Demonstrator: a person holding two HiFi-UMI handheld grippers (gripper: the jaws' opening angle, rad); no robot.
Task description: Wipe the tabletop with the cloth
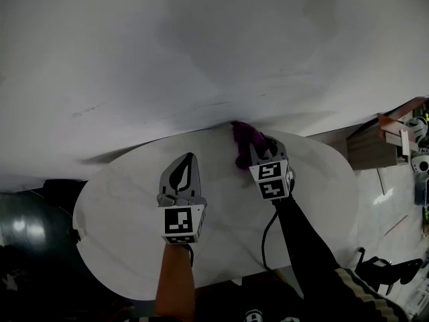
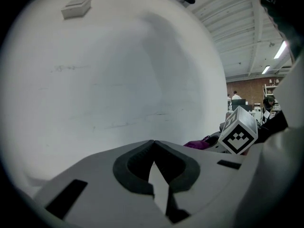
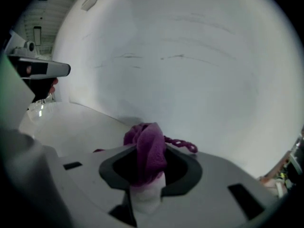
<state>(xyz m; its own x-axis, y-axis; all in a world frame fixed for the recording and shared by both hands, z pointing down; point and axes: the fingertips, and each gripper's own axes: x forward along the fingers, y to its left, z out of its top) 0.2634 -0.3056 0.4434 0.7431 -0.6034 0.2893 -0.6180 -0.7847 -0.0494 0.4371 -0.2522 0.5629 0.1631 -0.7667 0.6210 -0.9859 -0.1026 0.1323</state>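
Round white table (image 1: 120,213), its far edge against a white wall (image 1: 201,45).

Right gripper (image 1: 257,145): at the far edge of the table, close to the wall. Jaws pinch a purple cloth (image 3: 148,148). The cloth is bunched into a wad that rises between the dark pads and stands out past the jaw tips. A thin purple strand (image 3: 183,144) trails off to the wad's right. In the head view part of the cloth hangs on the gripper's left side, over the tabletop. Cannot tell whether the cloth touches the surface.

Left gripper (image 2: 153,145): over the middle of the table, nearer the person than the right gripper and well apart from it. Jaws pressed together at the tips, nothing between them. It points toward the wall. Cannot tell whether it rests on the tabletop.

From the left gripper view, the cloth and the right gripper's marker cube (image 2: 240,133) sit off to the right, the cloth just left of the cube.
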